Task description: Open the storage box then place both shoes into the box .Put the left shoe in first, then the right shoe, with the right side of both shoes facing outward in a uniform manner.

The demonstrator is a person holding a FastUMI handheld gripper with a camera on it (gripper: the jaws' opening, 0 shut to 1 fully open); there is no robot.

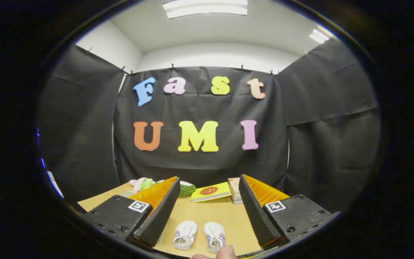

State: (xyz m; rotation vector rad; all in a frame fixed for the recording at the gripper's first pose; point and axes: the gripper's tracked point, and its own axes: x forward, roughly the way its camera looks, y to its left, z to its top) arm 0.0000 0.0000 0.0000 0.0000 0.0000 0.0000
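Two shoes (199, 235) lie on the table (225, 216) between the spread-apart gripper (207, 242) fingers.

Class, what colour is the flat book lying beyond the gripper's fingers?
The flat book is yellow with a red oval, seen in gripper view.

You stood in a booth hung with black cloth walls (199, 158), pinned along the top. Above them were white room walls (214, 55) and a white ceiling with lit panels (205, 8). A tan wooden tabletop (210, 212) lay lower centre.
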